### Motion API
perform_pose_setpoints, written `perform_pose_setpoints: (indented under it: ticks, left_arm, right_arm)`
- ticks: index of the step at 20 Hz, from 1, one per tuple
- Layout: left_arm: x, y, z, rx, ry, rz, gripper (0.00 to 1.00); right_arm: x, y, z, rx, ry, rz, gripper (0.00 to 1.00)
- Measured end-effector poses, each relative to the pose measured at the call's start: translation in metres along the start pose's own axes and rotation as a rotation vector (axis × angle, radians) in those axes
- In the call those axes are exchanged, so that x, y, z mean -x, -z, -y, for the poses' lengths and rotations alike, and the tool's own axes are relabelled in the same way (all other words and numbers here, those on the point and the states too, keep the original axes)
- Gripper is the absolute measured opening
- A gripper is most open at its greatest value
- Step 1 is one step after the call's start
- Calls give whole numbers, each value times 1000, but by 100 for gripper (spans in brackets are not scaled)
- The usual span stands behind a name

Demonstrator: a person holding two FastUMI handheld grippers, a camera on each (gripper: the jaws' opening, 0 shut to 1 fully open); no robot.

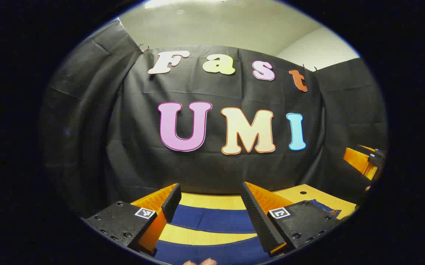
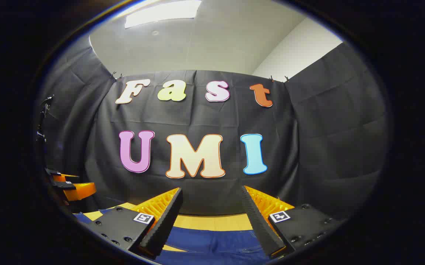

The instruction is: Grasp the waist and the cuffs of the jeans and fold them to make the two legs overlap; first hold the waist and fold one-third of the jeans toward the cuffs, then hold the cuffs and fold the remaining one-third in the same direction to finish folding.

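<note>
On table | jeans flat, dark blue, legs apart

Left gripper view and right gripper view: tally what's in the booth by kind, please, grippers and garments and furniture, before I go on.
Grippers: 2, the left gripper and the right gripper, each with fingers apart over the denim.
Jeans: 1, lying flat with two legs apart.
Table: 1.
Total: 4.

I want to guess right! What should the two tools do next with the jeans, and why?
Probably lower both toward the cloth. The left tool and right tool are open, holding nothing, raised above the jeans, which lie flat on the table with both legs apart. So no fold has begun.
</note>
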State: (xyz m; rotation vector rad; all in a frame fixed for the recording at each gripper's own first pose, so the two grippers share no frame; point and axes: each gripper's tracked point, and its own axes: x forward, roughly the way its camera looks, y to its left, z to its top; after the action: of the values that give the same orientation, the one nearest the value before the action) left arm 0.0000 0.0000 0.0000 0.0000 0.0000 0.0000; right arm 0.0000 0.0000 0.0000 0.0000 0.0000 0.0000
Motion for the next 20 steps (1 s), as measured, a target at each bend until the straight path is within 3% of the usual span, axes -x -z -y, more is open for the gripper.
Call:
perform_pose_setpoints:
  ticks: [16, 20]
  left_arm:
    - [5, 7, -6, -9, -34, -18, 95]
    - [27, 40, -10, -178, 68, -113, 95]
  right_arm:
    - [6, 5, -3, 15, -50, -13, 98]
    - [8, 12, 0, 21, -57, -31, 98]
